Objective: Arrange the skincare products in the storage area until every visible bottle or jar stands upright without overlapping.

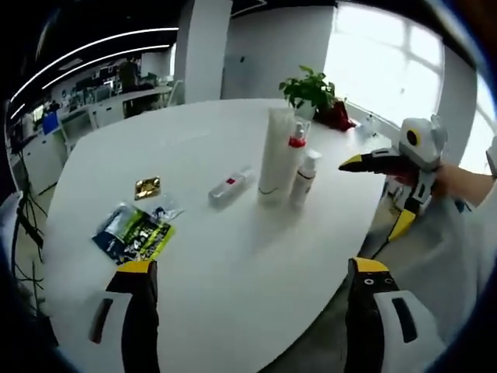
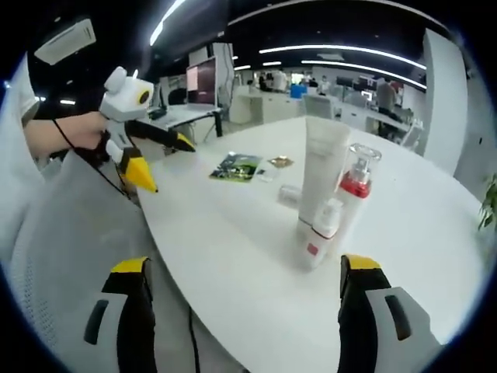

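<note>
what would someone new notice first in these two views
Probably the cluster of three upright containers on the white table: a tall white tube, a red-collared spray bottle and a small white bottle. Beside them a clear bottle lies on its side, with a green sachet and a gold packet beyond it. Both yellow-tipped grippers, left and right, hover open off the table's edge.

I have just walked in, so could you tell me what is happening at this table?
A person holds tongs in each hand, both open and holding nothing. On the white table a tall tube, a red-collared spray bottle and a small white bottle stand upright together. A clear bottle lies on its side, not yet stood up.
</note>
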